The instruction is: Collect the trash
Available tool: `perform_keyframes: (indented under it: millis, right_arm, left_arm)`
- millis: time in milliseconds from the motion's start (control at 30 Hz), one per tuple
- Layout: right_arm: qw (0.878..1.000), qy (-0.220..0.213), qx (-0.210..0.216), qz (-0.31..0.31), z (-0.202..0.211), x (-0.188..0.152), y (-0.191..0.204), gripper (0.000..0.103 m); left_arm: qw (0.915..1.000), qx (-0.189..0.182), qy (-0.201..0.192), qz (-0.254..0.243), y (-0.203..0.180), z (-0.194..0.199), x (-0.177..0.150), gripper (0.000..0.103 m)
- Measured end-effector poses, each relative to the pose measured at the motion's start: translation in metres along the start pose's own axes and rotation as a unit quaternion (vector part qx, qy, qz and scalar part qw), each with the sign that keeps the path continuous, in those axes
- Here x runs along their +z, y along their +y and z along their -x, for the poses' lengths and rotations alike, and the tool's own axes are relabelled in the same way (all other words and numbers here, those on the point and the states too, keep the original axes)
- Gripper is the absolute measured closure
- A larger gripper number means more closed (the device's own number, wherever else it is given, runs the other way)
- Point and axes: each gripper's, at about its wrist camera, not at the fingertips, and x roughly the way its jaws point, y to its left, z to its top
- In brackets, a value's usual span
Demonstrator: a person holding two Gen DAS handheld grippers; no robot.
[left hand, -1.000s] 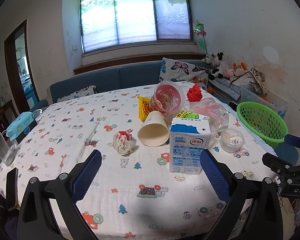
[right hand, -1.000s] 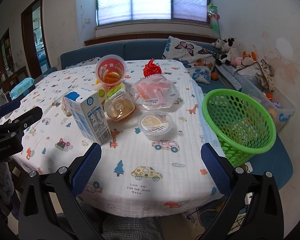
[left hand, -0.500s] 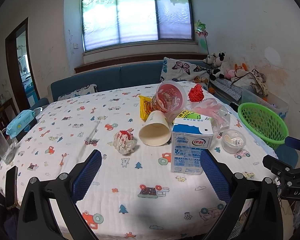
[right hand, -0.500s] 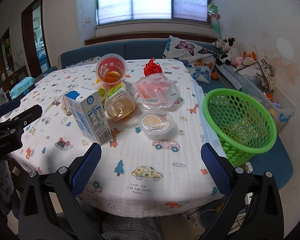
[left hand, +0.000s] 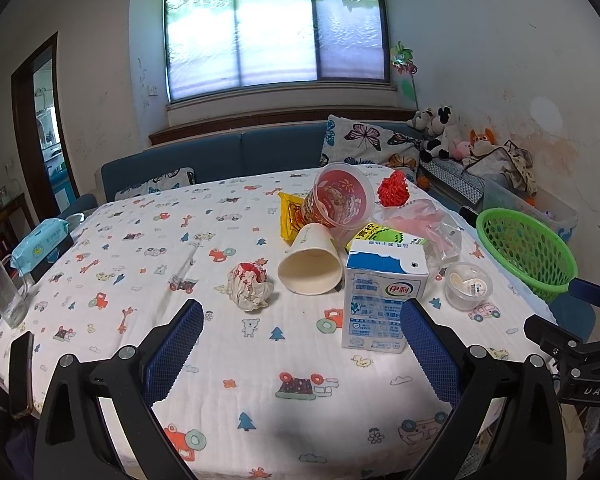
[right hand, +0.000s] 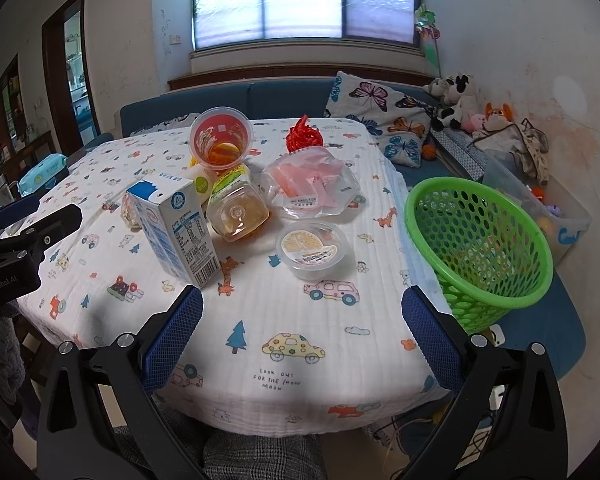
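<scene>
Both grippers hang over the near edge of the table — left gripper [left hand: 302,338] and right gripper [right hand: 302,332] each spread wide with nothing between the pads. Closest trash is the upright milk carton [left hand: 382,298], then the crumpled tissue [left hand: 251,286] and the tipped paper cup [left hand: 311,264] beside it. The little lidded pudding cup [right hand: 311,247] sits right of the carton. Further back — a clear bottle [right hand: 238,210] on its side, the plastic bag [right hand: 310,186], the red noodle cup [right hand: 221,139]. The green basket [right hand: 480,248] stands off the table's right edge.
</scene>
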Motion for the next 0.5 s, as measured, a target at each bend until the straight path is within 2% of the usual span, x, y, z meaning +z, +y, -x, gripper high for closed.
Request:
perform_keyframes:
  millis: [500]
  right_arm:
    - [1.0,0.003,0.0,-0.002,-0.0084,-0.0005,-0.0038,0.004]
  left_arm:
    - [0.9998,-0.016,0.013,0.006,-0.0021,-0.0092,0.0009,0.007]
